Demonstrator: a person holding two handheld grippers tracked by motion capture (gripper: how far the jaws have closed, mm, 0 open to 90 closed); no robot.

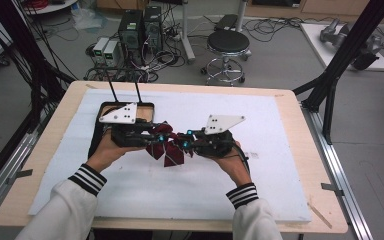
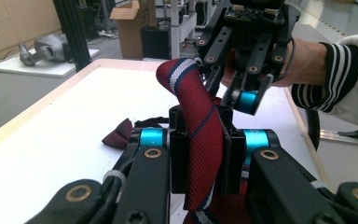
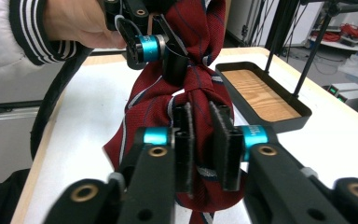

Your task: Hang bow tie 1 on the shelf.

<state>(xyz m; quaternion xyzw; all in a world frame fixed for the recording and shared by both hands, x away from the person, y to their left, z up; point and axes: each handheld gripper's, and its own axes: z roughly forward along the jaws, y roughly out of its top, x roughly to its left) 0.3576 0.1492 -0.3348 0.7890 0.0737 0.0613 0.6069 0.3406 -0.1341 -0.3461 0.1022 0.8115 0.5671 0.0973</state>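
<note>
White foam sheeting covers the wooden surface [image 1: 300, 150] in front of me, with computer towers, a round black stool [image 1: 228, 42] and loose cabling on the grey floor beyond it. At the far left of the sheet sits a shallow black tray with a wood-grain bottom [image 1: 150, 106], two thin black rods standing up from its back edge.

Between my hands, held just above the sheet near the middle, is the dark red woven necktie with white and navy stripes [image 1: 166, 149], bunched into loops. My left tool [image 2: 200, 154] has its jaws clamped on a band of the tie that rises between the pads and arches over toward the other hand. My right tool [image 3: 206, 147] looks along its own pads, which stand close together with a fold of the red fabric pinched between them; just above, the cloth is cinched into what looks like a knot, and the left tool's jaw bites at that spot.

I judge the step in hand to be working the knot, either tightening or forming it, with both ends gripped. Which of the two I cannot tell from here. One loose tail lies on the sheet beneath.

The next move calls for drawing the two tools apart along the tie's length, evenly and slowly, keeping both clamps firm so the slippery weave does not slide out, and keeping the bundle off the tray.
</note>
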